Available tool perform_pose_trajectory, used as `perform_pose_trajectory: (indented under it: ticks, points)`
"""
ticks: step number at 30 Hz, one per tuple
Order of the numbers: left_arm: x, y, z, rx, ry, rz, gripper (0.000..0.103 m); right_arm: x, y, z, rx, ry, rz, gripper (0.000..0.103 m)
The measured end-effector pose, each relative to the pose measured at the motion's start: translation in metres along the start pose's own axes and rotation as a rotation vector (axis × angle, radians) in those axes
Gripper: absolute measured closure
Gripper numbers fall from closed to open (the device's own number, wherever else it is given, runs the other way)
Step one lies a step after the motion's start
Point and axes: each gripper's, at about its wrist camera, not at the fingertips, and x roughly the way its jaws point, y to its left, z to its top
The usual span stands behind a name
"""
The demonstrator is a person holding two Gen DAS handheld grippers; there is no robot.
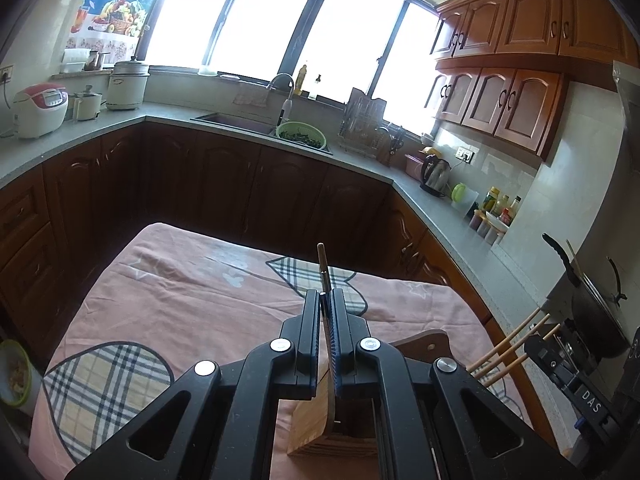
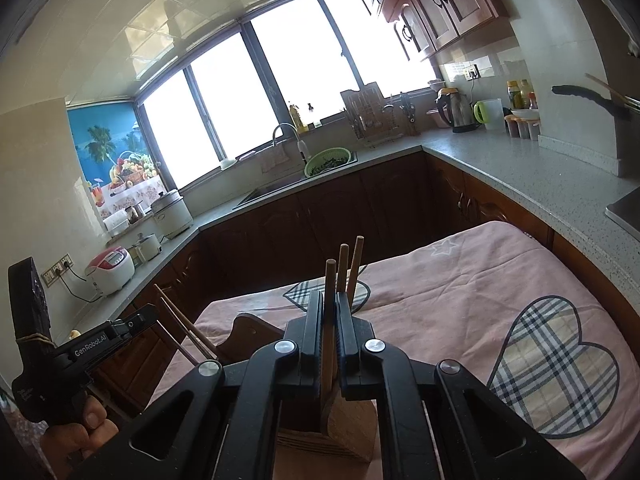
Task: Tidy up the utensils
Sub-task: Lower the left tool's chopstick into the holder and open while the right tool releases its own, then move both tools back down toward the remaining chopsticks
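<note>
My left gripper point(image 1: 327, 300) is shut on a thin metal utensil handle point(image 1: 322, 264) that stands upright over a wooden utensil holder point(image 1: 320, 420) on the pink tablecloth. My right gripper point(image 2: 329, 300) is shut on wooden chopsticks point(image 2: 343, 264), also above the wooden holder point(image 2: 348, 420). More chopsticks point(image 1: 508, 344) stick out at the right of the left wrist view; they also show in the right wrist view point(image 2: 180, 328). The left gripper's body point(image 2: 68, 356) and the hand holding it show at the left of the right wrist view.
The table has a pink cloth point(image 1: 180, 288) with plaid hearts. An L-shaped counter point(image 1: 440, 208) carries a kettle point(image 1: 436, 170), bottles, a rice cooker point(image 1: 40, 108), a sink with a green colander point(image 1: 301, 135) and a dish rack. A black pan point(image 1: 596, 312) sits at right.
</note>
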Motion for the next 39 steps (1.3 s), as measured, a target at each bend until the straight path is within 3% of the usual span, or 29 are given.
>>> perform_pose_trajectory:
  ticks: [7, 8, 11, 14, 16, 17, 18, 19, 23, 39]
  points:
    - [-0.007, 0.004, -0.001, -0.006, 0.001, -0.012, 0.095, 0.003, -0.002, -0.004, 0.008, 0.014, 0.008, 0.091]
    - [-0.009, 0.004, -0.002, -0.006, -0.004, -0.014, 0.090, 0.002, -0.002, -0.004, 0.011, 0.012, 0.007, 0.086]
    - [-0.016, 0.004, -0.004, -0.003, -0.023, -0.003, 0.080, -0.003, -0.003, -0.004, 0.020, -0.003, 0.017, 0.057]
    - [-0.021, 0.004, -0.008, -0.006, -0.014, -0.003, 0.073, -0.011, -0.001, -0.001, 0.021, -0.020, 0.014, 0.055]
    - [-0.028, 0.004, -0.011, -0.008, -0.019, 0.001, 0.051, -0.014, -0.002, 0.000, 0.030, -0.024, 0.022, 0.042]
    - [-0.032, 0.004, -0.012, -0.007, -0.022, 0.009, 0.039, -0.017, -0.003, 0.000, 0.036, -0.031, 0.027, 0.026]
    - [-0.036, 0.004, -0.014, -0.007, -0.025, 0.015, 0.035, -0.021, -0.003, 0.000, 0.042, -0.041, 0.035, 0.015]
    - [-0.041, 0.004, -0.017, -0.003, -0.030, 0.017, 0.029, -0.025, -0.003, 0.000, 0.046, -0.051, 0.040, 0.012]
    - [-0.059, 0.006, -0.031, 0.010, -0.011, 0.031, 0.025, -0.044, -0.004, -0.005, 0.041, -0.067, 0.049, 0.005]
    - [-0.147, 0.018, -0.074, -0.008, 0.098, 0.016, 0.025, -0.117, -0.016, -0.040, 0.044, -0.036, 0.019, 0.005]
